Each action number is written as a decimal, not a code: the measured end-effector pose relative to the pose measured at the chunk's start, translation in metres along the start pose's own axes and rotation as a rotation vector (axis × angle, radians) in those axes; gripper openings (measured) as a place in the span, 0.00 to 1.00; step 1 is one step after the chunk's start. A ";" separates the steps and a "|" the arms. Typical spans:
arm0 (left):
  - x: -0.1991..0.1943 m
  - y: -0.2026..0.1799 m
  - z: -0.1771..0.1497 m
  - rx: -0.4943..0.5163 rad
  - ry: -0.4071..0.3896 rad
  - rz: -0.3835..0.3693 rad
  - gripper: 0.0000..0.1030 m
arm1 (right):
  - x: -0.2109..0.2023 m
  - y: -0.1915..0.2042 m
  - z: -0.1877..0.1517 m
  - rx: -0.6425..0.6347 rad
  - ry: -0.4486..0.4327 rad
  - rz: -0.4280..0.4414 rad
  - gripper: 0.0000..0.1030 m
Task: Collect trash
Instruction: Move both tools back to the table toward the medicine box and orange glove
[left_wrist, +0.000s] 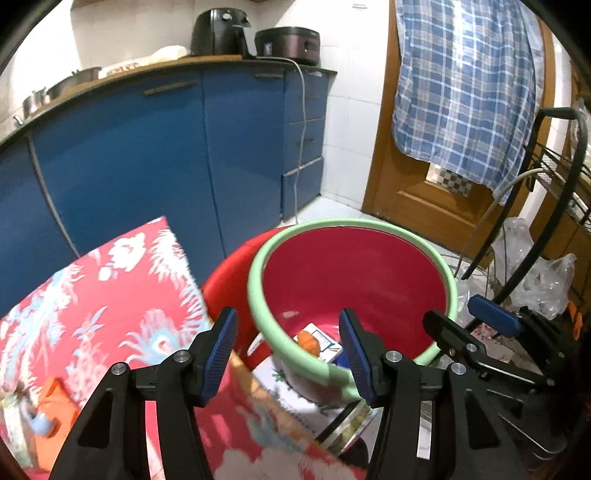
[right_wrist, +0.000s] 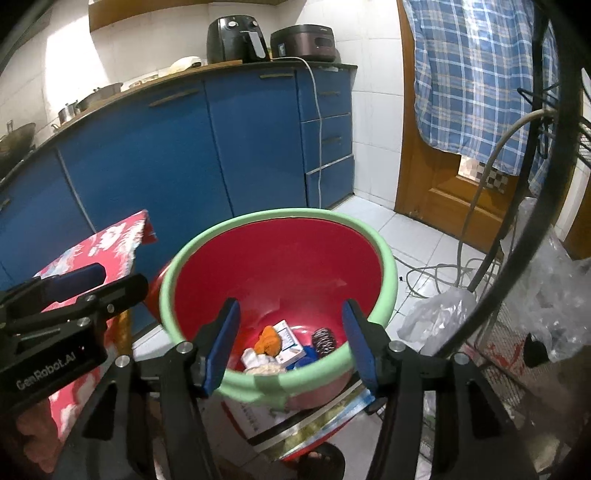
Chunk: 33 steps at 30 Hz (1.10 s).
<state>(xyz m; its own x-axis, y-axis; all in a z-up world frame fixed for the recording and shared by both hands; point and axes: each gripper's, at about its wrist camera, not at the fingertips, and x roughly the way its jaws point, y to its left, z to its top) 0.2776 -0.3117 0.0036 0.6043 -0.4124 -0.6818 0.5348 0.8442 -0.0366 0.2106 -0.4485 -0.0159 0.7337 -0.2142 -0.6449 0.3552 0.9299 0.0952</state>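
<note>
A: Left wrist view first. What's up w/ the left gripper (left_wrist: 290, 349)?
B: Jaws spread, nothing pinched between the blue pads. It hangs over the near rim of the red bin (left_wrist: 354, 273), the one w/ the pale green rim. The right gripper (left_wrist: 469, 314) shows at the right, also over the rim, jaws apart.
A: Trash?
B: At the bottom of the bin: an orange scrap (left_wrist: 309, 340) lying on a small white carton (left_wrist: 325, 343). The rest is hidden by the rim.
A: Left of the bin?
B: A red floral cloth (left_wrist: 110, 302) over what's prob. a small bench; blurry, so can't be sure. An orange item (left_wrist: 55, 402) lies on it near the bottom edge.
A: Right wrist view?
B: Right gripper (right_wrist: 291, 345) jaws spread, empty, above the bin (right_wrist: 273, 258). Inside: orange scrap (right_wrist: 269, 340), white carton (right_wrist: 290, 341), a dark striped wrapper (right_wrist: 323, 340), pale crumpled bits (right_wrist: 264, 365). Left gripper (right_wrist: 79, 284) at the left, over the cloth's (right_wrist: 110, 240) edge.
A: Around it?
B: Clear plastic bags (right_wrist: 436, 314) on the tiled floor at right, blue cabinets (right_wrist: 166, 155) behind.
</note>
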 end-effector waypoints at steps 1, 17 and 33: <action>-0.005 0.002 -0.001 -0.003 -0.003 -0.002 0.57 | -0.005 0.003 -0.001 -0.002 0.002 0.002 0.58; -0.073 0.049 -0.027 -0.092 -0.043 0.004 0.57 | -0.064 0.044 -0.013 -0.043 -0.009 0.028 0.62; -0.115 0.091 -0.063 -0.134 -0.049 0.069 0.57 | -0.079 0.086 -0.033 -0.079 0.023 0.088 0.62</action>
<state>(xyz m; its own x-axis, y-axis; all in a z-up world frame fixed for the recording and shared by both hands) 0.2202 -0.1658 0.0325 0.6672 -0.3650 -0.6493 0.4093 0.9080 -0.0899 0.1646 -0.3418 0.0183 0.7460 -0.1248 -0.6542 0.2430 0.9656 0.0929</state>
